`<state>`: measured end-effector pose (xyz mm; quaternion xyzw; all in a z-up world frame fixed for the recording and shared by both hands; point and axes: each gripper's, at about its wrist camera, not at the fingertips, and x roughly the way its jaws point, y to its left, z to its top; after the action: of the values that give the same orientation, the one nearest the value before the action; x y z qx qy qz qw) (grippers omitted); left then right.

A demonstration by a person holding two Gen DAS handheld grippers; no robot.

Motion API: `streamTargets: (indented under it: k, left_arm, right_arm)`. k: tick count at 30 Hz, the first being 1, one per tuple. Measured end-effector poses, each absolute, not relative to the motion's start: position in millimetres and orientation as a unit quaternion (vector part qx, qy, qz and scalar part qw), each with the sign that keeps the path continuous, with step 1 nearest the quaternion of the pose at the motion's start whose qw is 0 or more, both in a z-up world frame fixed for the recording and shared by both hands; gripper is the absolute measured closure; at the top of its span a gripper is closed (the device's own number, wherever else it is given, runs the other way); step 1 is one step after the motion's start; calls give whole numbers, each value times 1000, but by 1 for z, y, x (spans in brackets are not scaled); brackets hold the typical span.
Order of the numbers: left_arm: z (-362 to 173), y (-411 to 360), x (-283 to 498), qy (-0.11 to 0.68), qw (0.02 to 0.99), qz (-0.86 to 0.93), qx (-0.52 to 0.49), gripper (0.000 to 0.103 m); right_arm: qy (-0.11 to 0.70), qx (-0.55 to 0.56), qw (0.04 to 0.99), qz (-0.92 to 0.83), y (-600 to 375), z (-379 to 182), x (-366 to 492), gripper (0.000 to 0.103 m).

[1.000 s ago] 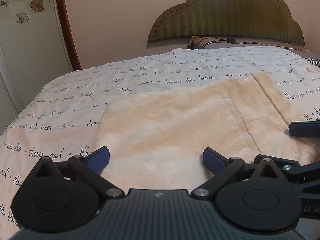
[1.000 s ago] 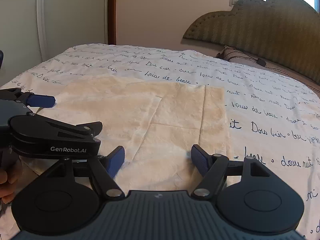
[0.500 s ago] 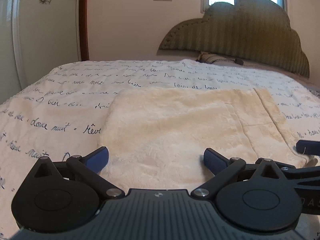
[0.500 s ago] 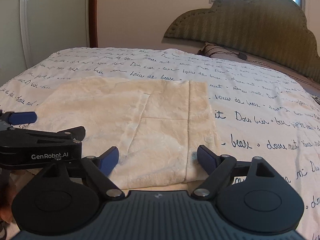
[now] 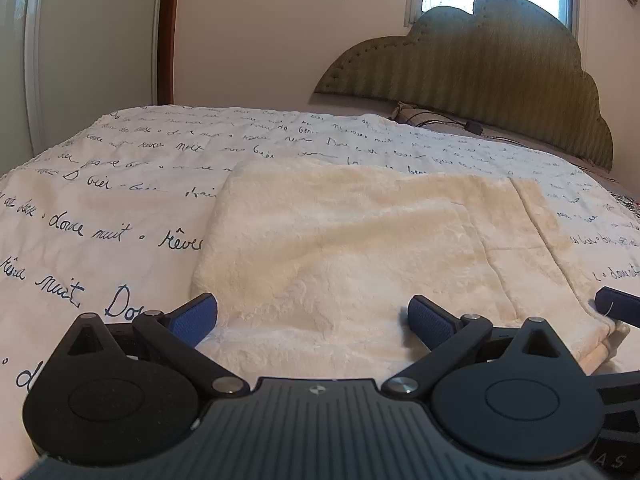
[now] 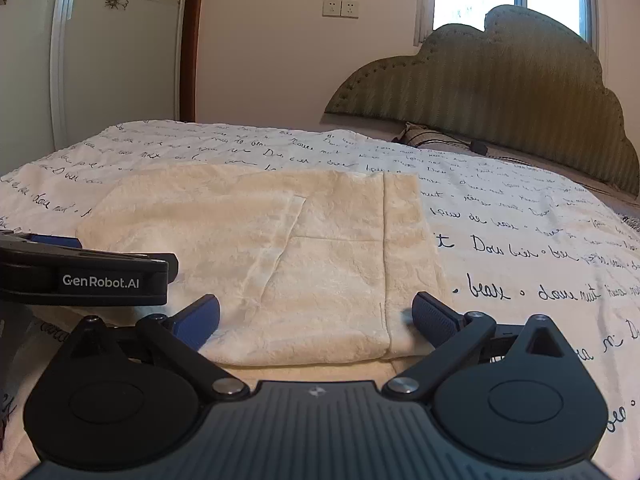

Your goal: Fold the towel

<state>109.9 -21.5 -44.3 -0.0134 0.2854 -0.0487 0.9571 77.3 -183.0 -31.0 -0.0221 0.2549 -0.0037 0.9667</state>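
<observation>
Low — both grippers (image 5: 312,316) (image 6: 316,316) agape over towel (image 5: 360,248)

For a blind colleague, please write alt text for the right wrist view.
The open right gripper hovers low at the near edge of a cream towel, folded on a bedspread printed with handwriting. The left gripper sits at left; a padded headboard stands behind.

"GenRobot.AI" on left gripper (image 6: 44,252)
</observation>
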Motion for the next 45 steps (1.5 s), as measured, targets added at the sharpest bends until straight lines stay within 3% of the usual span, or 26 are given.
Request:
streamTargets:
  k: [45]
  left_arm:
    - [-45,-21,109,285,957,-49,-15,0]
  right_arm:
    - [252,5,968,7,-189,-33,75,0]
